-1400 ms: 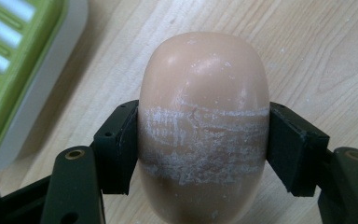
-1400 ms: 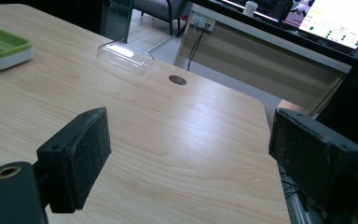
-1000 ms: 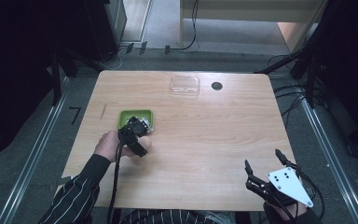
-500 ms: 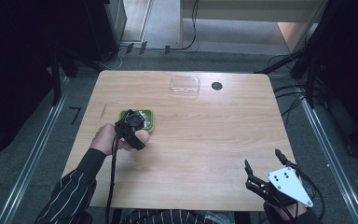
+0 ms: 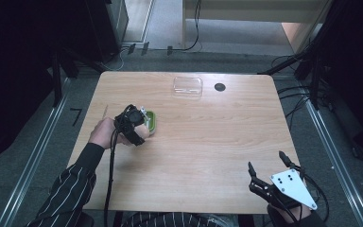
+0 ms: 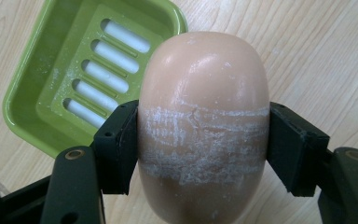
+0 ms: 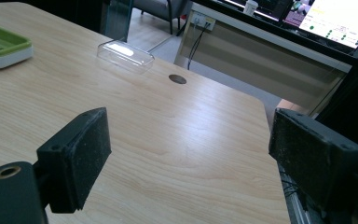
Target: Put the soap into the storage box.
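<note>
A person's left hand-held gripper is clamping a peach-coloured bar of soap across its middle and carrying it just beside the green soap dish, which is sitting empty on the table. The lifting step appears to be in hand; the next move likely calls for a steady carry to wherever the soap belongs, perhaps the clear lid at the far edge. The right hand-held gripper is waiting near the table's corner, jaws spread wide, gripping nothing.

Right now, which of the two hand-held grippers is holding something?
The left hand-held gripper: its jaws clamp the beige soap bar. The right hand-held gripper stands open, nothing between its jaws.
</note>
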The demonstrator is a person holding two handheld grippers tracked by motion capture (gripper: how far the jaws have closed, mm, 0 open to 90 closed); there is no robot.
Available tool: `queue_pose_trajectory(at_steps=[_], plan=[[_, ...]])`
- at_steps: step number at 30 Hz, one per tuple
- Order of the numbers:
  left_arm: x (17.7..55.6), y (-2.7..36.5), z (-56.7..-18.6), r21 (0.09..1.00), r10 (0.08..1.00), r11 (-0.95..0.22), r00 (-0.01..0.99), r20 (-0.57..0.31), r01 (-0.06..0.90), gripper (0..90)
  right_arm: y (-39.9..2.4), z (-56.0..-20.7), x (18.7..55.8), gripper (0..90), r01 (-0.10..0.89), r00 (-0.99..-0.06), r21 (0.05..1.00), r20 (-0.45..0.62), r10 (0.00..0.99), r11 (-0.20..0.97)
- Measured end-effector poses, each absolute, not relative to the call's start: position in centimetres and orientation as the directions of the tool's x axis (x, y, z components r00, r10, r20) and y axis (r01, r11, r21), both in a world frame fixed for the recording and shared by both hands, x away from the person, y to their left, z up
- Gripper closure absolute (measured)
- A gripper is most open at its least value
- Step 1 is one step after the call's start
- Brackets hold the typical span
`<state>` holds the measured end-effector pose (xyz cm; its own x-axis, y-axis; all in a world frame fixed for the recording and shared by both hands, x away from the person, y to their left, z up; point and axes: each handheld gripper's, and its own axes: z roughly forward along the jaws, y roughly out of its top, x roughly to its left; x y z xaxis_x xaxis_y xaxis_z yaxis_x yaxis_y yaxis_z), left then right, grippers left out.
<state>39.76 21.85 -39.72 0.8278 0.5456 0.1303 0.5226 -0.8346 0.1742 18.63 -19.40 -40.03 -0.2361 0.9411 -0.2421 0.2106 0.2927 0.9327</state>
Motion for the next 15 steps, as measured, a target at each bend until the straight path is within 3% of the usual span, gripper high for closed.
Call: queue_pose_trajectory(at_steps=[15], plan=[[41.6,22.4,-38.8,0.186,0.496,-0.865,0.851,0.171,0.467,33.3,-19.4,-40.0,18.6,13.5,0.213,-0.236,0.932,-0.243,0.941,0.294]])
